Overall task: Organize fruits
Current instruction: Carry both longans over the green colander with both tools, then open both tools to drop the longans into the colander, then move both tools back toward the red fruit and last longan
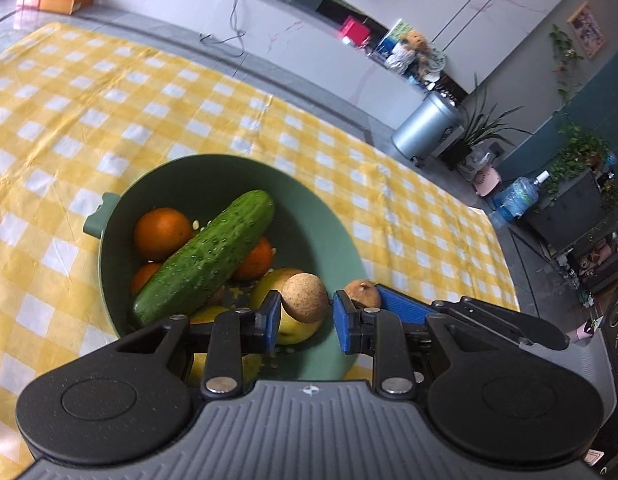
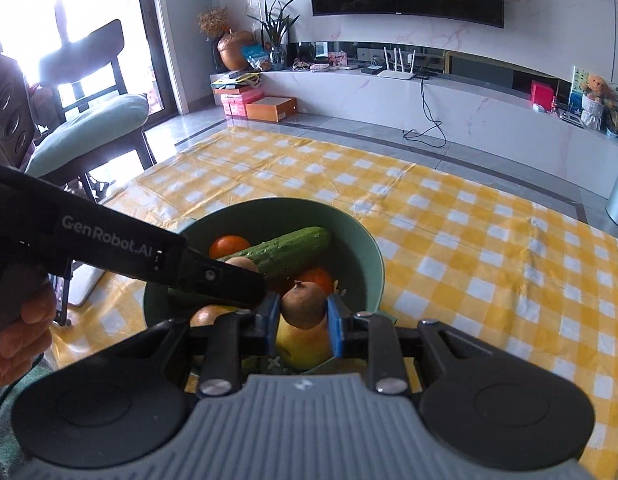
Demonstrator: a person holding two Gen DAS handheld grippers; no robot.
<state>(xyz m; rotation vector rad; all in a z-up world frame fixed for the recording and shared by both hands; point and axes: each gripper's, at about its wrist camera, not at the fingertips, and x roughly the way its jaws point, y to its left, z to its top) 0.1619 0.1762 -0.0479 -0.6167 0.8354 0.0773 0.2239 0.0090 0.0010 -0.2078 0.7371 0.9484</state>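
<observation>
Brown fruit (image 1: pixel 305 298) between left gripper (image 1: pixel 305 320) pads; another (image 2: pixel 303 305) in right gripper (image 2: pixel 303 326)

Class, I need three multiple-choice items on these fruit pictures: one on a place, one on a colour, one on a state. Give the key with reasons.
1. Where is the cucumber?
A. On the cloth
B. In the green bowl
C. In a claw

2. Which colours are the checked cloth?
A. Yellow and white
B. Red and white
C. Blue and white

3. How is the right claw?
A. Open, empty
B. Shut on a banana
C. Shut on a brown round fruit

Key: B, it lies across the oranges inside the bowl; A, yellow and white squares; C, both blue pads press the fruit.
</observation>
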